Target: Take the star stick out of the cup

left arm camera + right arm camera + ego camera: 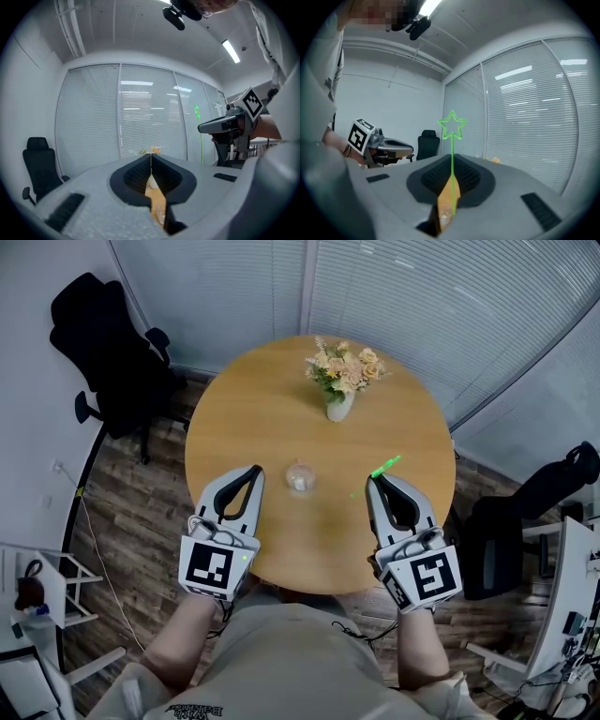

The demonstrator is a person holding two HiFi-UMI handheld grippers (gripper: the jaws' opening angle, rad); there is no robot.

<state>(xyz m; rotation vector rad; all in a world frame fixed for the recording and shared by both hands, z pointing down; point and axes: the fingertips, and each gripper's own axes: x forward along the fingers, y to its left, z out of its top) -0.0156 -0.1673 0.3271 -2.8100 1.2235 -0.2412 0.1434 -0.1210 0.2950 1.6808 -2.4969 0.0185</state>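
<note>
**Star stick clear of the cup, in your right gripper**

Your right gripper pinches the star stick, thin and bright green, with its outline star above the jaws. Your left gripper is closed on nothing. The cup sits between them on the table, with a vase beyond.

Bare forearms reach forward, side by side. Left grey two-jaw gripper: jaws together, nothing between them. Right grey two-jaw gripper: jaws pinched on thin green star-topped stick, star above the tips.
</note>
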